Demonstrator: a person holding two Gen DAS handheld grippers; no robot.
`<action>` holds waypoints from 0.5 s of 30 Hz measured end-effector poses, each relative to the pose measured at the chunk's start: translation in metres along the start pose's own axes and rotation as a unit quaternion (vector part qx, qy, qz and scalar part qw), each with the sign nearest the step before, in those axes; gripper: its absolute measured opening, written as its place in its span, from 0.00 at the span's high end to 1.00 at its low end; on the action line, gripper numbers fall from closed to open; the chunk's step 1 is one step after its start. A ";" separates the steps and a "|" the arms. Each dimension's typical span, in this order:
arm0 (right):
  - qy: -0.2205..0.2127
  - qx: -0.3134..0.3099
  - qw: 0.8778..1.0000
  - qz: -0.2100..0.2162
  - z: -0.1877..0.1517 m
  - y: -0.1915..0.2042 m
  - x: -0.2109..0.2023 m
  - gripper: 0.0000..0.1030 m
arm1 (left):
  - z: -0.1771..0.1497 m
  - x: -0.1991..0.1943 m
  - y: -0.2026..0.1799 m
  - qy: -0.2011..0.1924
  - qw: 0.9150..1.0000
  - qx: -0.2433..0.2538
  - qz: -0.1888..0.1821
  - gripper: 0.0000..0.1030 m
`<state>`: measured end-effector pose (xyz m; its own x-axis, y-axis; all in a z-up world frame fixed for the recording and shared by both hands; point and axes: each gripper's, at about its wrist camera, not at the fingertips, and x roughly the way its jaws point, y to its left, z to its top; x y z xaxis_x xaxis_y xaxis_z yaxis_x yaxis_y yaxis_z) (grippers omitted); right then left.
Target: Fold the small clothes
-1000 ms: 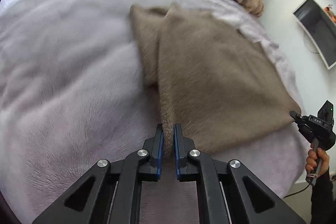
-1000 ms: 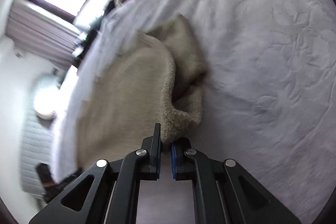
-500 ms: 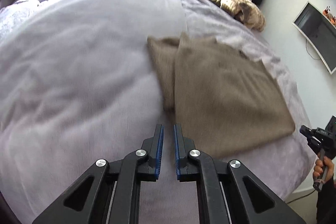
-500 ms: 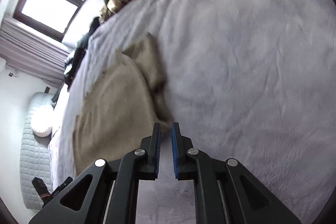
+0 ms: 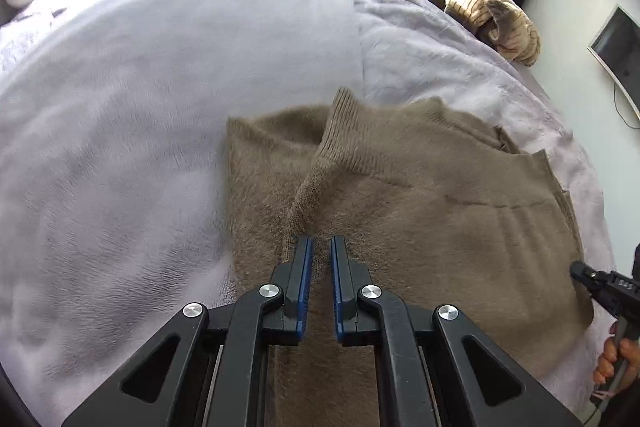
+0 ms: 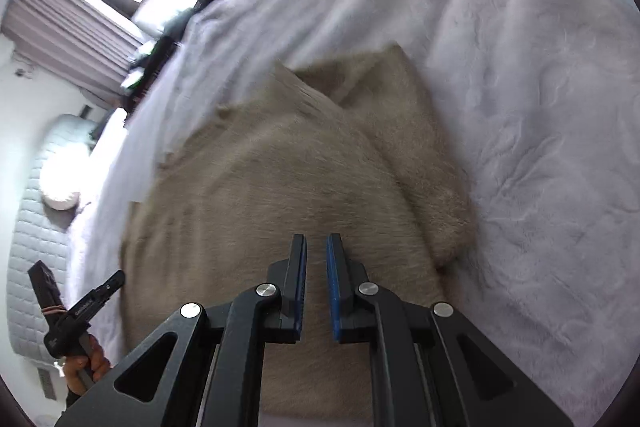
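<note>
Two grippers are held over a brown sweater point(image 5: 420, 211) spread on a pale blanket point(image 5: 140, 87). The left gripper point(image 5: 319, 247) is seen slightly parted, nothing between its pads, above a ribbed fold. The right gripper point(image 6: 316, 245) is likewise narrowly open and empty over the sweater point(image 6: 280, 179). The near hem is hidden behind both grippers, and the cloth is blurred. The far clothes pile point(image 5: 484, 3) is hard to make out.
</note>
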<state>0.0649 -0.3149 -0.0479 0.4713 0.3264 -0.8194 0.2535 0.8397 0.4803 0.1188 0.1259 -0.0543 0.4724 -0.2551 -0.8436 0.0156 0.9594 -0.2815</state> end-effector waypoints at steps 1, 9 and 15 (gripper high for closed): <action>-0.002 0.005 1.000 0.008 0.000 -0.006 0.001 0.95 | -0.001 0.001 0.003 -0.002 1.000 -0.004 -0.009 0.90; -0.015 0.026 0.999 0.020 -0.003 -0.023 -0.013 0.94 | -0.011 -0.016 0.006 -0.006 1.000 0.005 -0.010 0.90; -0.029 0.016 0.999 0.015 -0.014 -0.023 -0.036 0.91 | -0.031 -0.043 0.002 -0.011 1.000 0.007 -0.024 0.90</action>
<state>0.0305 -0.3396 -0.0340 0.5269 0.3244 -0.7856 0.2659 0.8150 0.5149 0.0711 0.1352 -0.0334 0.4903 -0.2988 -0.8187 0.0519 0.9477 -0.3148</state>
